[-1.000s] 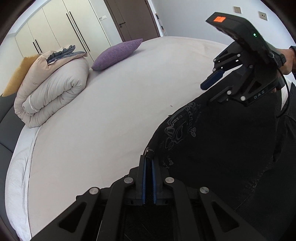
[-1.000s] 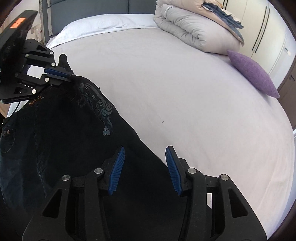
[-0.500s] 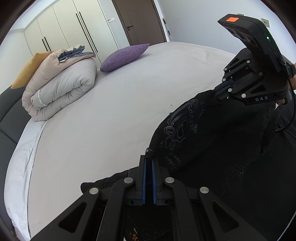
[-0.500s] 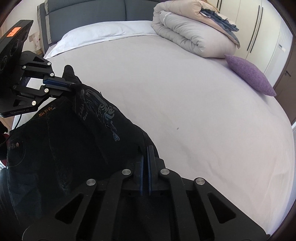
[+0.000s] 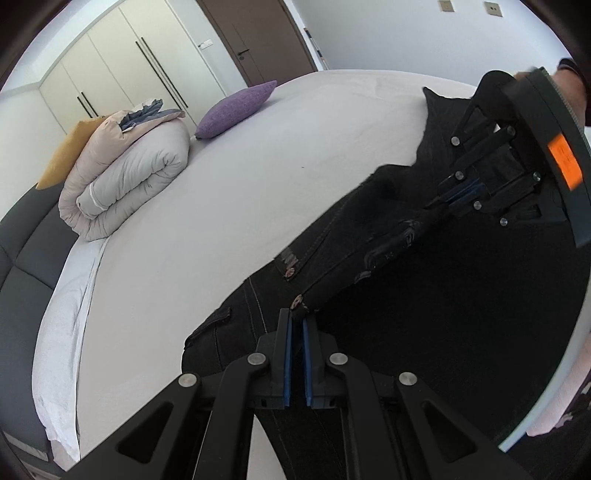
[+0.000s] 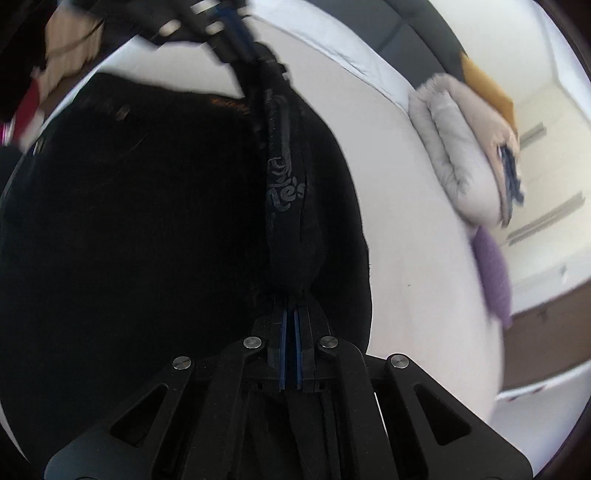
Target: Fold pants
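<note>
Black pants (image 5: 424,295) lie partly on a white bed (image 5: 221,206), their waistband stretched taut in the air between my two grippers. My left gripper (image 5: 297,325) is shut on one end of the waistband, by a rivet. My right gripper (image 6: 290,306) is shut on the other end of the band, which carries a printed pattern (image 6: 284,192). The right gripper also shows in the left wrist view (image 5: 458,192), and the left gripper in the right wrist view (image 6: 236,26). The right wrist view is blurred by motion.
A rolled beige and grey duvet (image 5: 125,173) lies at the head of the bed with an orange cushion (image 5: 66,155) behind it. A purple pillow (image 5: 236,110) lies beside it. A dark headboard (image 5: 22,258), wardrobes (image 5: 122,66) and a brown door (image 5: 258,37) stand around.
My right gripper has shut on the waistband, having been open a second ago. Both grippers have lifted and pulled the band taut between them. The right gripper has swung round quickly.
</note>
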The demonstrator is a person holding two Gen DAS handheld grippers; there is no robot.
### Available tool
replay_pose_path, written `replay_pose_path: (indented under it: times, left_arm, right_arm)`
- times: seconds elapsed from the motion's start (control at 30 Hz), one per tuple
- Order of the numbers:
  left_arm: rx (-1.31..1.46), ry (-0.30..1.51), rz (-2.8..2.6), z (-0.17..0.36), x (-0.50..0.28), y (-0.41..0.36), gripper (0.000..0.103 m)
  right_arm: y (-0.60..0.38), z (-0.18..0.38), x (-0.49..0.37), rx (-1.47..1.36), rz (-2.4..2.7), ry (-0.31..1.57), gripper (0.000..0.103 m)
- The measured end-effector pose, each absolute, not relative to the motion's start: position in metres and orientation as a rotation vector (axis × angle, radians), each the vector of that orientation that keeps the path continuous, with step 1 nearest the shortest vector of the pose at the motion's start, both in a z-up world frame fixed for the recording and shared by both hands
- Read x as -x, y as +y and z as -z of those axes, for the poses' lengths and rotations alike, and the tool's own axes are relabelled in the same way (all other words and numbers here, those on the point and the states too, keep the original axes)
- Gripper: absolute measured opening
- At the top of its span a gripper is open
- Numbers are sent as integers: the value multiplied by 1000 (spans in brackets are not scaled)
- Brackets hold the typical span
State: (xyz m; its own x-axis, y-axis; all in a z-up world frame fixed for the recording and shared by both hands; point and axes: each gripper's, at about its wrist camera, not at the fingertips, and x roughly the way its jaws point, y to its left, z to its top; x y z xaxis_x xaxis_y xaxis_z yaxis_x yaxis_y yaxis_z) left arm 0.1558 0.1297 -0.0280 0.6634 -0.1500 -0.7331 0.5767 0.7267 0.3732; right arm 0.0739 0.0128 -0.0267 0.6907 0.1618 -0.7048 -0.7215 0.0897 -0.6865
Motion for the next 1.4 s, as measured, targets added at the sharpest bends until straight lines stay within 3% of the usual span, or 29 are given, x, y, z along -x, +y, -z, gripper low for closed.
replay_pose_path:
  times: [0.17,0.53,1.2,1.33,1.4]
  left_arm:
    - [-745,789,476,66,-109,119,5]
    - [-775,834,512,95,-38,127,5]
    - [-751,866,542,97,-62,139,4]
    - [-717,865,505,98,-64,147,8]
    - [-696,867,483,90,-63,151,17]
  right_arm:
    - [20,59,-5,1561,-728,430,2]
    - [30,87,64,1644,-745,391,2]
    - [35,97,144,1629,-691,422,2]
    - [32,110,142,1603,-674,431,3]
    - [34,110,137,1540,-651,468,3]
